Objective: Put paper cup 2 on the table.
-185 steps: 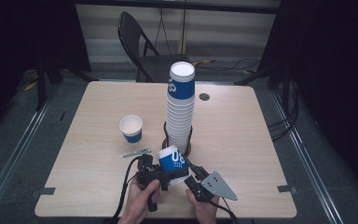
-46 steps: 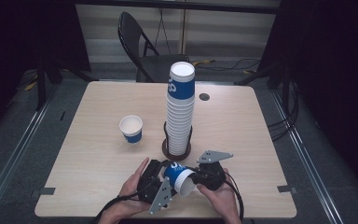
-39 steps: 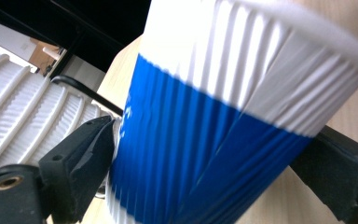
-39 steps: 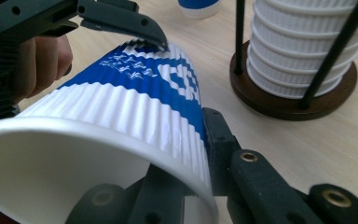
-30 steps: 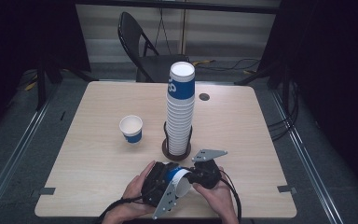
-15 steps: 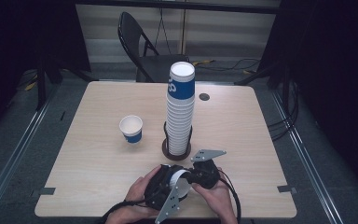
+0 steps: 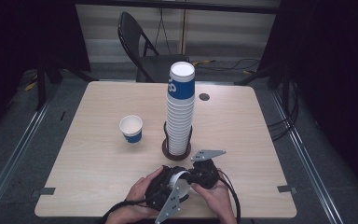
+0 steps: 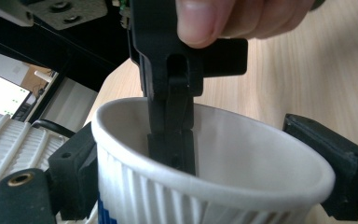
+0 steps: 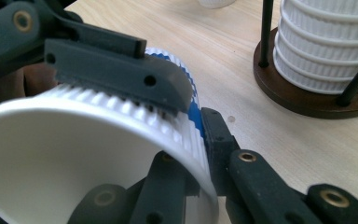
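A: Two grippers, both on one paper cup point(image 7: 181, 176) at the near edge of the desk point(image 7: 98, 154), between my hands.

B: Left gripper point(image 7: 164, 190) state?

A: Clamped around the cup's ribbed wall. In the left gripper view my jaws sit either side of the cup point(image 8: 205, 186), one at each flank, rim towards the camera.

B: Right gripper point(image 7: 200, 173)?

A: Pinching the cup's rim. One jaw is inside the mouth, the other outside the wall; the left gripper view shows it reaching down over the rim point(image 8: 170, 116) with my thumb point(image 8: 205, 21) on top. In the right gripper view the rim point(image 9: 121, 126) runs between my jaws.

B: Cup orientation?

A: Tipped on its side, mouth towards my right hand point(image 7: 216, 200). Blue band visible on the wall point(image 9: 193, 109).

B: Touching the desk?

A: Can't tell, hands cover it.

B: Rest of desk?

A: Tall cup stack point(image 7: 181, 112) in a dark round holder point(image 7: 168, 148), just beyond the grippers. Single upright cup point(image 7: 131, 129) to the stack's left, well apart. Small dark disc point(image 7: 204, 97) near the far edge. Folding chair point(image 7: 142, 46) behind the desk.
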`<state>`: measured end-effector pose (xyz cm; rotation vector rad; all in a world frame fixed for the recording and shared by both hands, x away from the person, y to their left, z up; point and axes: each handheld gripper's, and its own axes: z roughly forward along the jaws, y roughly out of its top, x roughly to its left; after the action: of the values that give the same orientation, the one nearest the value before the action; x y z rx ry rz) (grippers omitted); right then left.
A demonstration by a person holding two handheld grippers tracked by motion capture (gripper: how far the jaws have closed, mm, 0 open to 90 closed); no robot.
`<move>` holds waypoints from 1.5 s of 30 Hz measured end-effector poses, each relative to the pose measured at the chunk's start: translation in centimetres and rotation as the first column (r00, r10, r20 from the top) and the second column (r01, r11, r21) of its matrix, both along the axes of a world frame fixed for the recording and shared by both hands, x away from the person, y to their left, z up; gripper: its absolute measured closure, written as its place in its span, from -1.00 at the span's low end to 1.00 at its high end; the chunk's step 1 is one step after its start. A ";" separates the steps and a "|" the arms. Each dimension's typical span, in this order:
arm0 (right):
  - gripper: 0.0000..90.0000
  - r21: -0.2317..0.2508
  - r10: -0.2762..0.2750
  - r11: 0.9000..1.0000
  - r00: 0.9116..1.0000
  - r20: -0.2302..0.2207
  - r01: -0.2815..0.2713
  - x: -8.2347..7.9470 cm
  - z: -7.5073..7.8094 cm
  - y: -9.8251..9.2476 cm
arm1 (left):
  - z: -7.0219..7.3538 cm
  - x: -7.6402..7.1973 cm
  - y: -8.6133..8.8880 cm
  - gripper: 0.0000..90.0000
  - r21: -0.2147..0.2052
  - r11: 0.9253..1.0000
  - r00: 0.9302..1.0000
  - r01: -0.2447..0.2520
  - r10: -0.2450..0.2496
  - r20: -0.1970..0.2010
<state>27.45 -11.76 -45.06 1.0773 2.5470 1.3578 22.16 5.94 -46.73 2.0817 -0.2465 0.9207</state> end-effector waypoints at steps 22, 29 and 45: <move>0.72 0.074 -0.071 0.995 0.997 0.022 0.069 0.0 0.2 -0.6 | 0.5 1.1 0.8 -0.66 -0.075 0.995 0.997 -0.071 0.067 -0.050; 0.45 0.158 -0.117 0.982 0.990 0.073 0.104 -0.3 0.4 -1.6 | 0.7 2.5 1.8 -0.66 -0.195 0.969 0.976 -0.149 0.113 -0.185; -0.21 0.294 -0.289 0.928 0.942 0.173 0.231 -0.9 0.7 -4.2 | 0.9 4.9 4.8 -0.66 -0.331 0.894 0.896 -0.302 0.148 -0.418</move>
<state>26.56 -15.94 -44.37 1.1858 2.0250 1.6729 27.10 10.69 -45.80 1.8844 0.3738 0.6103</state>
